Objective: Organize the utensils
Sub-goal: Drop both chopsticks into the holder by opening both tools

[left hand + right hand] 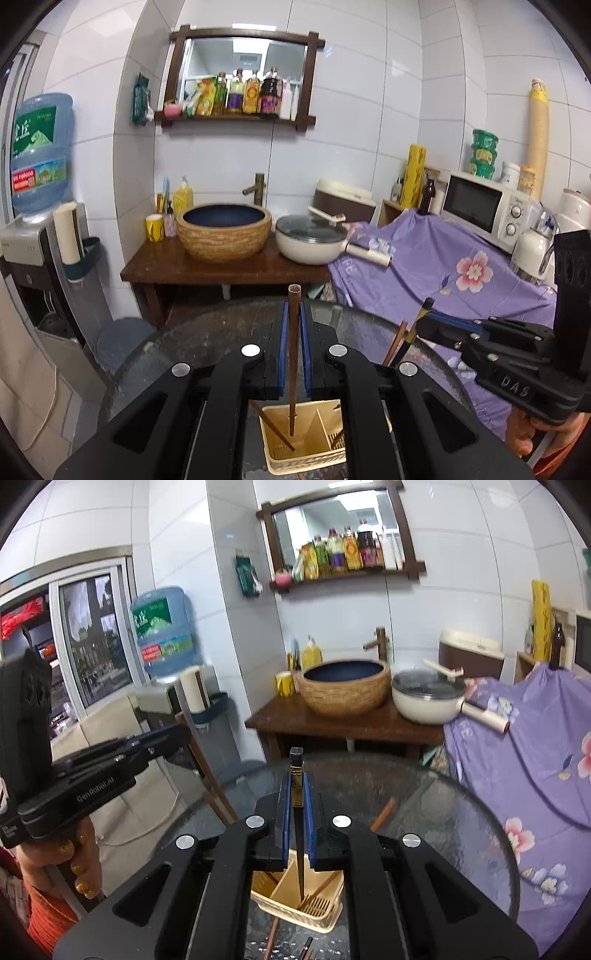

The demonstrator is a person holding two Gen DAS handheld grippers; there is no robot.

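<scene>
step: dropping chopsticks into holder (303,439) | left gripper (294,328) pinching brown chopstick (293,354), tip inside left compartment | right gripper (297,805) pinching black chopstick (300,853) over holder (glass surface (436,812)) | next: spread fingers, release

Both grippers, the left gripper (294,343) and the right gripper (297,812), are matte black with blue finger pads and round silver screws. At lower left of the right view, the hand (79,864) has gold-painted nails and an orange sleeve.

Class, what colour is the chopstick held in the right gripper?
Black with a gold band, the black chopstick shows best in the right wrist view.
</scene>
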